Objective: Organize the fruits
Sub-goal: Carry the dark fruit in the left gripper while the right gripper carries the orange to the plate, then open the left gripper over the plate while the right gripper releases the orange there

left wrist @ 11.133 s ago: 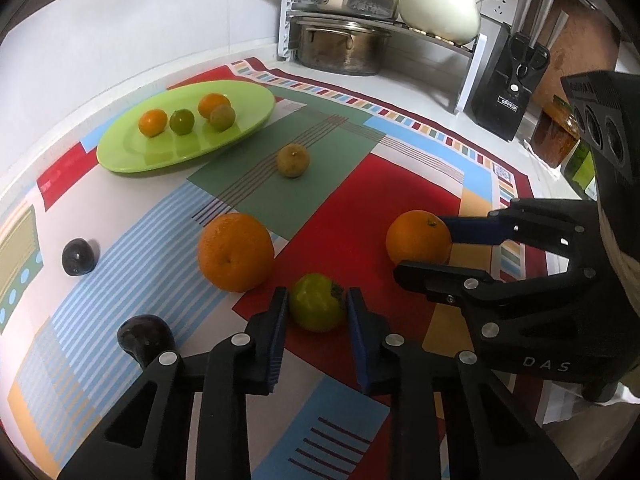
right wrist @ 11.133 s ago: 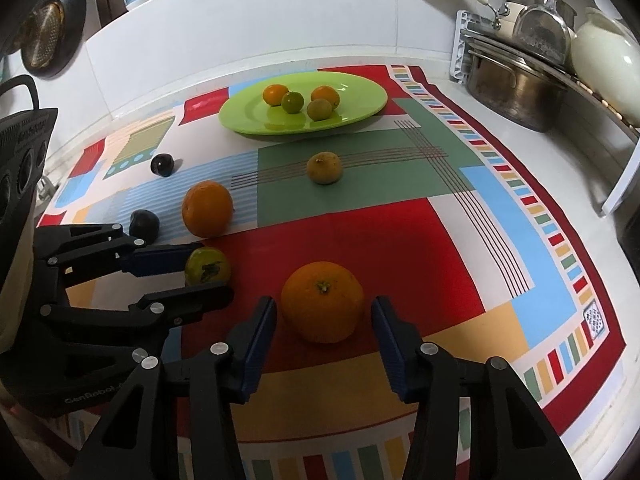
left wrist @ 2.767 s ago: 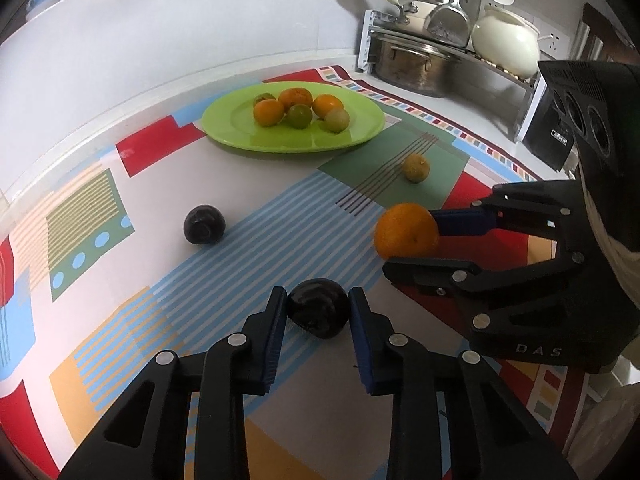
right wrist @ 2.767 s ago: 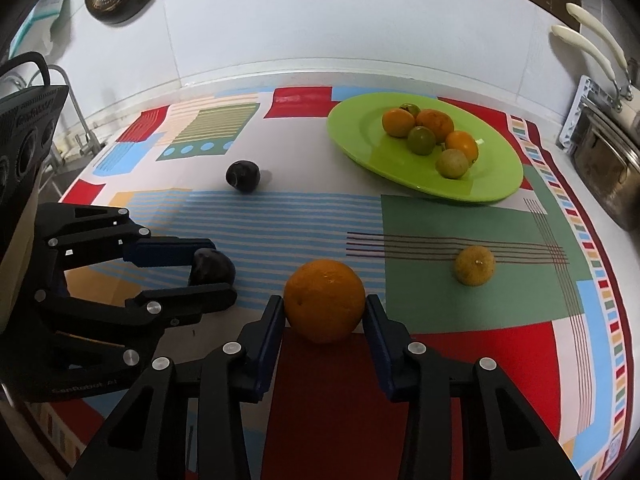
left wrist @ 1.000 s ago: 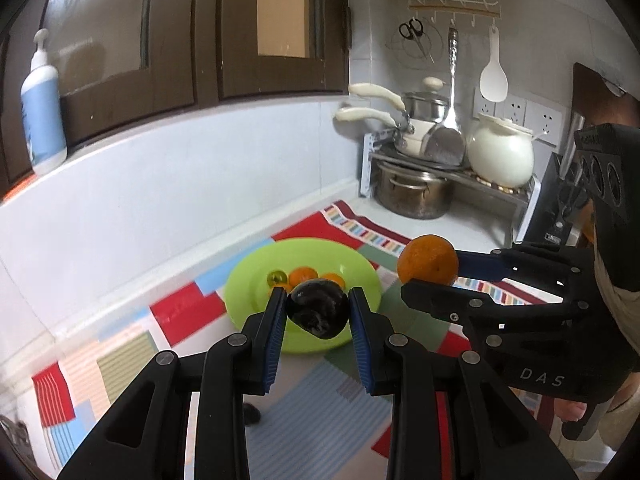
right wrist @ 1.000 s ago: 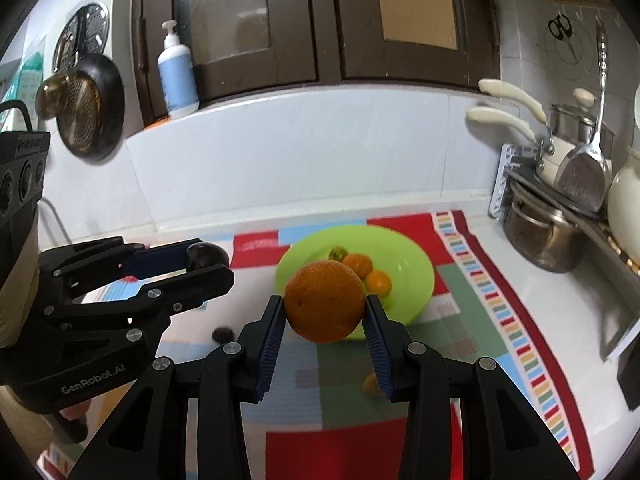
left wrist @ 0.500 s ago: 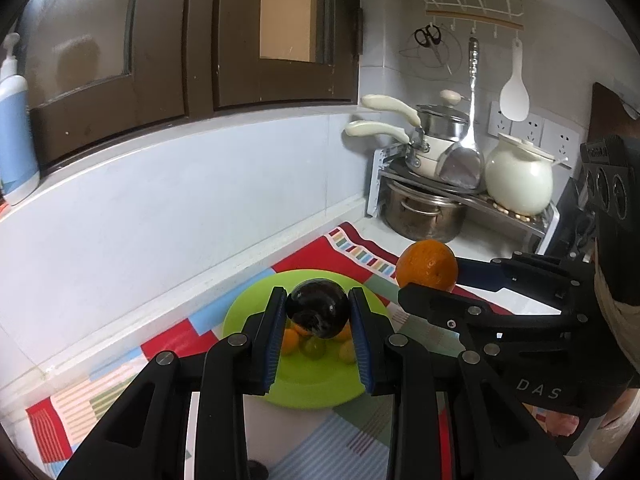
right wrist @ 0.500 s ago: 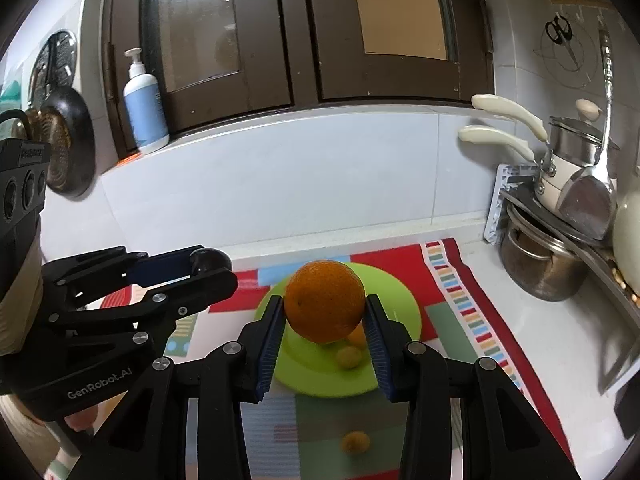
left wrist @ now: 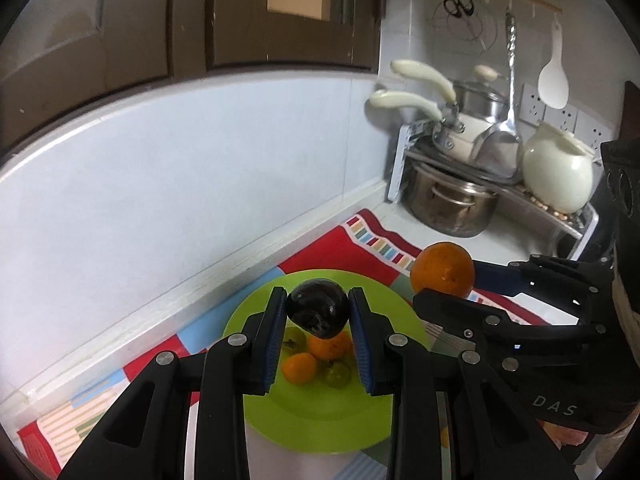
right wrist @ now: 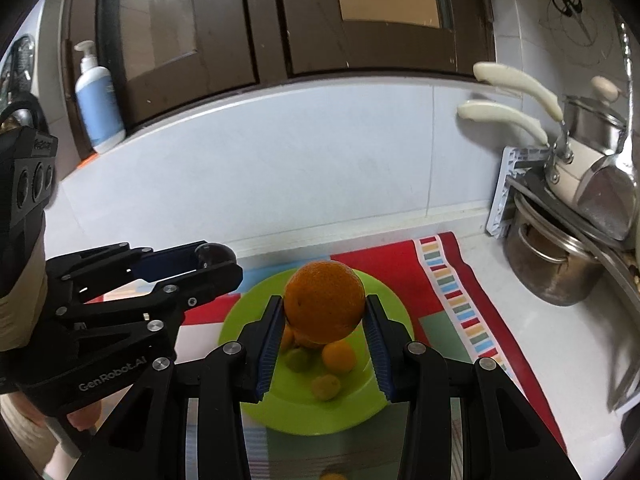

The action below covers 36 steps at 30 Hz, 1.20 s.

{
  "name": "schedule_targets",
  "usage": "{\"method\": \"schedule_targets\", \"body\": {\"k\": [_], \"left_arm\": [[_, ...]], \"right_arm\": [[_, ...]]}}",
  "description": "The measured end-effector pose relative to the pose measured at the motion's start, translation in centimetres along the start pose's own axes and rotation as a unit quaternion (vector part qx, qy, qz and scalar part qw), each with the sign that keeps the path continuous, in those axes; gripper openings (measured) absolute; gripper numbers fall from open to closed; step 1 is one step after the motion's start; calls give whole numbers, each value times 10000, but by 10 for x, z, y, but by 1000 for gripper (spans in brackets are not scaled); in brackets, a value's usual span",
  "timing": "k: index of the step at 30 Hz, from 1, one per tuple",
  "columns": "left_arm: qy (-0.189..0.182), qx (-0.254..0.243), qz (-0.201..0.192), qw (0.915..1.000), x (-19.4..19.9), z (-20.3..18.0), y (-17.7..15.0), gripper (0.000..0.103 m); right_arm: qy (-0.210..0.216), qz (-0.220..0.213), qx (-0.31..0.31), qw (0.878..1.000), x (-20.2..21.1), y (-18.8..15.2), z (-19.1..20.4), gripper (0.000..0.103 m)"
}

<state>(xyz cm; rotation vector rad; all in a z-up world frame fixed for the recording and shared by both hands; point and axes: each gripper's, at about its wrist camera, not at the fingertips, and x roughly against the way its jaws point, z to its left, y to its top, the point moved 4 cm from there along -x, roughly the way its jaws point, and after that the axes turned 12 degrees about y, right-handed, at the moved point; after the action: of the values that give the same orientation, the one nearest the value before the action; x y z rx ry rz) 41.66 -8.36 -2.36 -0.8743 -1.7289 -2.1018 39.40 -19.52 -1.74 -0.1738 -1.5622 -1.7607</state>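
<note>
left gripper (left wrist: 318,312) clamps a dark fruit (left wrist: 318,313), right gripper (right wrist: 325,312) clamps an orange (right wrist: 325,306), both in the air with the green plate (left wrist: 320,412) below and ahead, neither nearer.

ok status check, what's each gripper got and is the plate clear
Left gripper shut on dark fruit. Right gripper shut on orange. Both above green plate, small fruits already on it.
</note>
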Motion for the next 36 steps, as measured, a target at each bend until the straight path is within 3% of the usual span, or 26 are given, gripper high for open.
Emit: {"method": "schedule_targets", "body": {"k": [21,27,36], "left_arm": [[26,-107,1025,9947,-104,3,-15,31],[-20,-116,1194,9928,-115,-1,-18,31],[73,-1,1070,9942,-99,7,-14,42]], "right_arm": [[-20,837,-488,9953,-87,-20,-54,41],[-7,907,-515,9945,-94,-23,-57,41],[-92,814,-534,9952,-88,-23,-55,44]]}}
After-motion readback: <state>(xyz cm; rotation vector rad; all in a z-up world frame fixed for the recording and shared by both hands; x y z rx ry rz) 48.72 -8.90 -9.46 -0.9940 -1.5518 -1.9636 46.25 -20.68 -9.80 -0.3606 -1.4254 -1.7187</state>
